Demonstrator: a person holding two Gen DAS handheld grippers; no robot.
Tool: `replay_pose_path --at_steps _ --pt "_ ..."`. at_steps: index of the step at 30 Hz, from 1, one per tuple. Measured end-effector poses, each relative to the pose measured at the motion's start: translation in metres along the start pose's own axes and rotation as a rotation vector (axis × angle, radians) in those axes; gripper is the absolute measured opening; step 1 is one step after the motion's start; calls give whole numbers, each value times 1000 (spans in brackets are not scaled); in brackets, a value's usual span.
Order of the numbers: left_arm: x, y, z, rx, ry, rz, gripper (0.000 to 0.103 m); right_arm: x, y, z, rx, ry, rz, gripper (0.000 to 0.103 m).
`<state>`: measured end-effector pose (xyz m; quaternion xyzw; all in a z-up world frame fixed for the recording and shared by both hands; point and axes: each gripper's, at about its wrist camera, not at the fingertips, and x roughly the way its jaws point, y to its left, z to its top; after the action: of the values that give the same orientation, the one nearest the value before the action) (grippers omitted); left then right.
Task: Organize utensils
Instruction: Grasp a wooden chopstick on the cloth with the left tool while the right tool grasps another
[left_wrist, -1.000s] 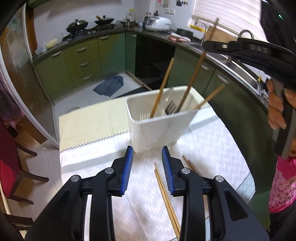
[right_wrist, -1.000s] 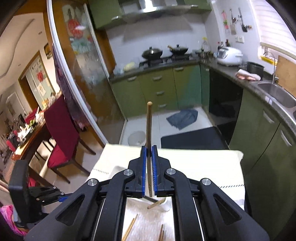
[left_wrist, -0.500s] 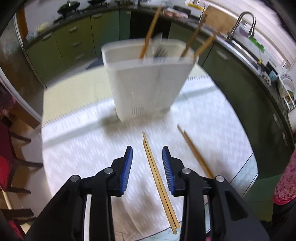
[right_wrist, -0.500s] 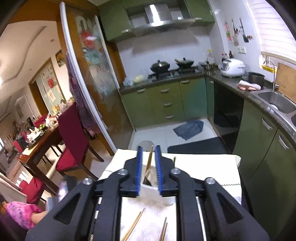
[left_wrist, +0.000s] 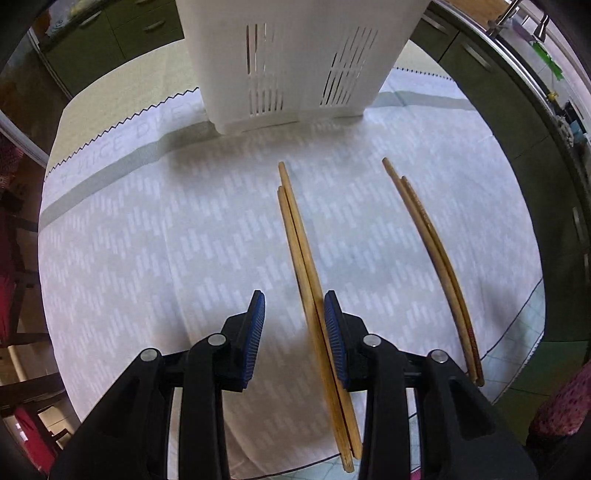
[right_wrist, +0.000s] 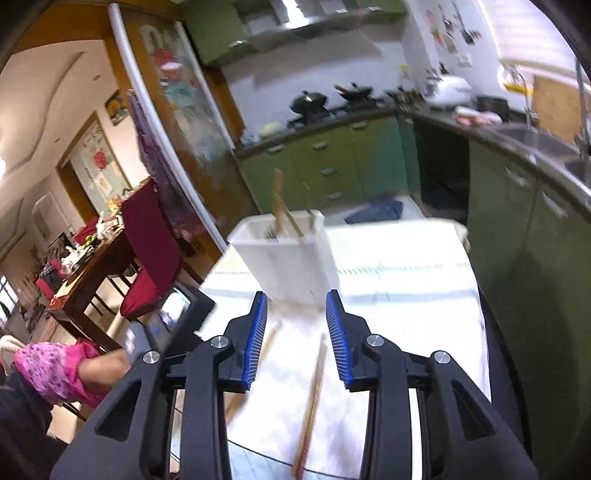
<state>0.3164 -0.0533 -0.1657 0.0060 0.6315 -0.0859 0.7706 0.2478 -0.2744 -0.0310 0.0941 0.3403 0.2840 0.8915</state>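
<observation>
A white slotted utensil holder (left_wrist: 295, 55) stands at the far side of the cloth-covered table (left_wrist: 147, 240). Two pairs of wooden chopsticks lie on the cloth: the left pair (left_wrist: 301, 254) and the right pair (left_wrist: 432, 251). My left gripper (left_wrist: 293, 299) points down over the left pair, open, and that pair runs between its fingers close to the right pad (left_wrist: 334, 332). My right gripper (right_wrist: 296, 295) hangs back from the holder (right_wrist: 284, 258) with its jaws opening and nothing between them. Several chopsticks (right_wrist: 282, 214) stand in the holder. Both pairs on the cloth (right_wrist: 314, 387) look blurred.
The table's near edge (left_wrist: 406, 443) runs just below the chopstick ends. A hand in a pink sleeve (right_wrist: 55, 369) holds the left gripper's handle at lower left. Green cabinets (right_wrist: 332, 162) and a sink counter (right_wrist: 535, 140) ring the table; red chairs (right_wrist: 147, 236) stand to the left.
My left gripper sank and tipped down over the left chopstick pair. My right gripper opened, let go of an upright chopstick at the holder, and drew back from it.
</observation>
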Motion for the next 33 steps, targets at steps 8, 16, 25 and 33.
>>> replay_pose_path --at_steps 8,16,25,33 --pt "14 -5 -4 -3 36 25 32 18 -24 -24 59 56 -9 34" --pt "22 -15 -3 1 45 37 32 79 0 -46 -44 243 -44 34" --pt "21 -5 -7 59 52 59 12 164 3 -79 -111 469 -110 19" --pt "21 -5 -13 111 42 72 12 197 -7 -75 -96 534 -172 18"
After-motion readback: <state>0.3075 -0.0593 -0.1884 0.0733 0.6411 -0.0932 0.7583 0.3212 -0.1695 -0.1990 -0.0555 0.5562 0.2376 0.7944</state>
